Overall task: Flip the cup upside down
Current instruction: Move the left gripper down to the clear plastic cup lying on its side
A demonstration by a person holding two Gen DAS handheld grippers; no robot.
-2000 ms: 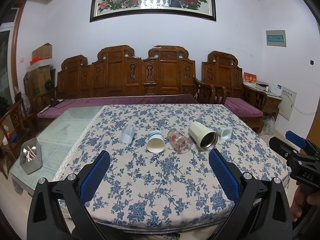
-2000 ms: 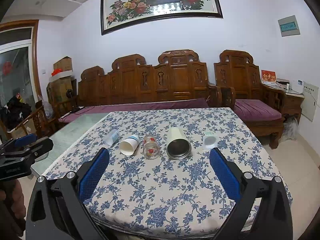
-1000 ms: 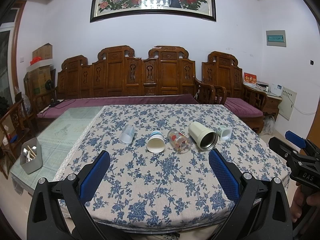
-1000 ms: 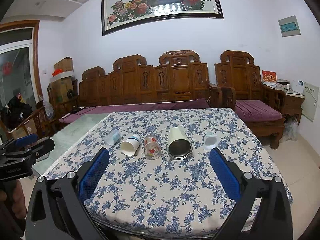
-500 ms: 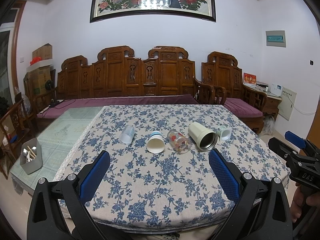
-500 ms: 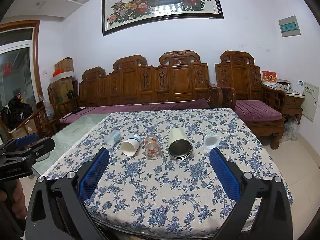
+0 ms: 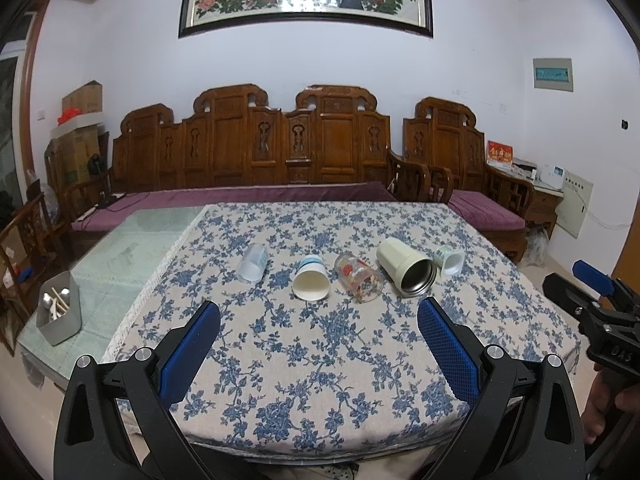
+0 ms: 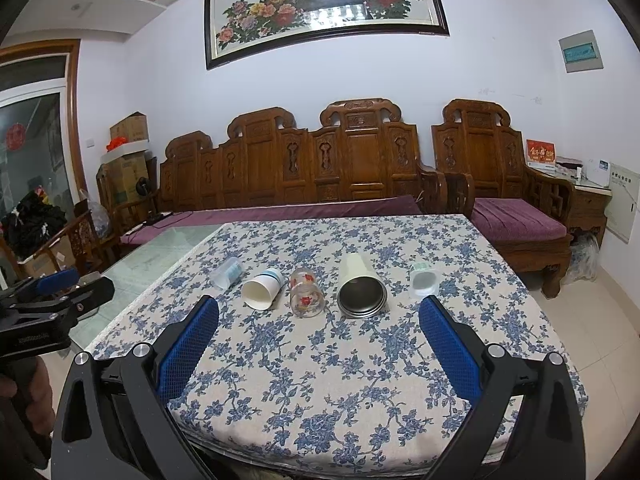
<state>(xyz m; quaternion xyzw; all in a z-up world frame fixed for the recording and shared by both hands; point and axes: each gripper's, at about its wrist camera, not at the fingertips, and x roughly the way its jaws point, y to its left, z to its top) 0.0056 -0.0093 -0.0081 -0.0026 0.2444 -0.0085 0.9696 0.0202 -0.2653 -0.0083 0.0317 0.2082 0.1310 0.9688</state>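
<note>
Several cups lie on their sides in a row on the floral tablecloth (image 7: 320, 360): a clear plastic cup (image 7: 253, 263), a white paper cup (image 7: 311, 283), a glass with red flowers (image 7: 359, 278), a cream steel-lined tumbler (image 7: 406, 266) and a small pale green cup (image 7: 450, 260). The same row shows in the right wrist view: plastic cup (image 8: 227, 272), paper cup (image 8: 262, 288), glass (image 8: 306, 297), tumbler (image 8: 361, 286), green cup (image 8: 423, 279). My left gripper (image 7: 319, 320) is open and empty, near the table's front edge. My right gripper (image 8: 319, 316) is open and empty too.
A bare green glass tabletop (image 7: 132, 248) extends left of the cloth, with a grey holder of utensils (image 7: 60, 314) at its near corner. A carved wooden sofa (image 7: 288, 160) stands behind the table. The right gripper shows at the left view's right edge (image 7: 592, 304).
Nothing has visibly changed apart from a slight drift of the right wrist view.
</note>
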